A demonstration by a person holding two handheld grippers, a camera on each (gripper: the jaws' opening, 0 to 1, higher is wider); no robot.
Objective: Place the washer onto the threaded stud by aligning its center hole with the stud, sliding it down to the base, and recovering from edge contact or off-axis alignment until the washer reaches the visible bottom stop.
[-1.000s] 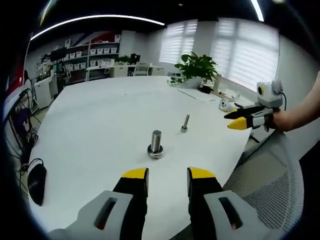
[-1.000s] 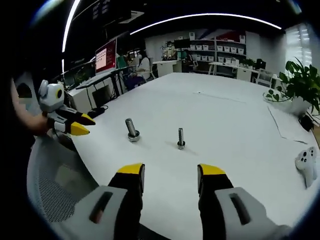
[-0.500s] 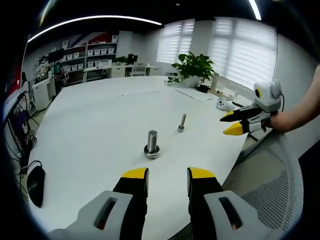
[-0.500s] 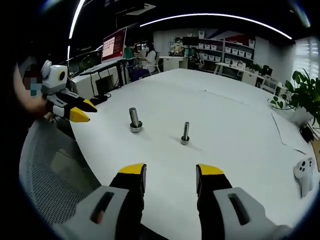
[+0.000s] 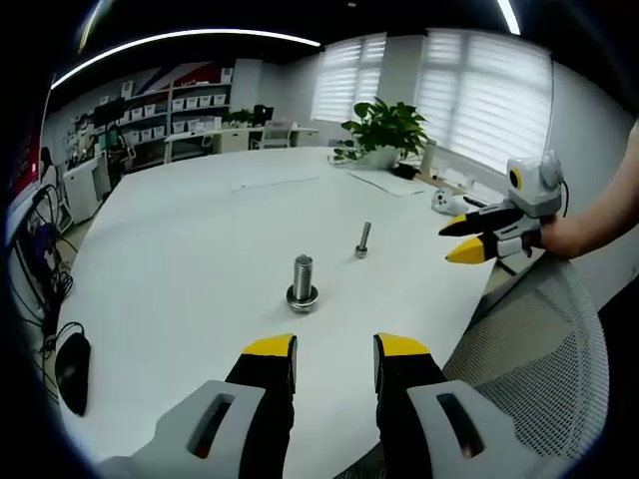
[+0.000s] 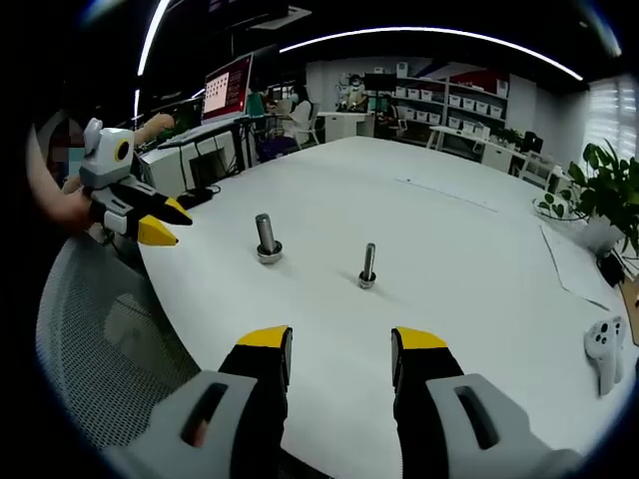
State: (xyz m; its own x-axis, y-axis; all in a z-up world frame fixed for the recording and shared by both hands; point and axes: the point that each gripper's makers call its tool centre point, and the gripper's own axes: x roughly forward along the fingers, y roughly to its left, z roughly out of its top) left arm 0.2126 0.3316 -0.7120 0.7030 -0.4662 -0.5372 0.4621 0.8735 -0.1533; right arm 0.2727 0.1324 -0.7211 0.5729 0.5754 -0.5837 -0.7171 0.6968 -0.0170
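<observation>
Plainly, neither gripper has anything between its jaws yet, so the step in hand looks like the approach to the two metal pieces standing on the white table (image 5: 180,249). Going left to right in the left gripper view, a dark mouse (image 5: 73,367) lies near the table's edge, then the thick stud (image 5: 303,282) stands upright with a ring at its base that may be the washer, though it is too small to be sure. Just beyond it to the right is the thin bolt (image 5: 362,239), also upright and well apart from the thick one. The left gripper (image 5: 334,351) hangs below them with its jaws moderately apart and empty. Further right, the right gripper (image 5: 469,238) hovers over the table edge, its yellow tips a little apart and empty. To do this well, the person should probably settle which piece carries the washer, come down along the stud's axis, and keep the washer level so its hole does not catch the threads. A mesh chair (image 5: 539,369) sits under the right hand; a plant (image 5: 384,128) and a white controller (image 6: 604,349) lie far off, clear of the work.
</observation>
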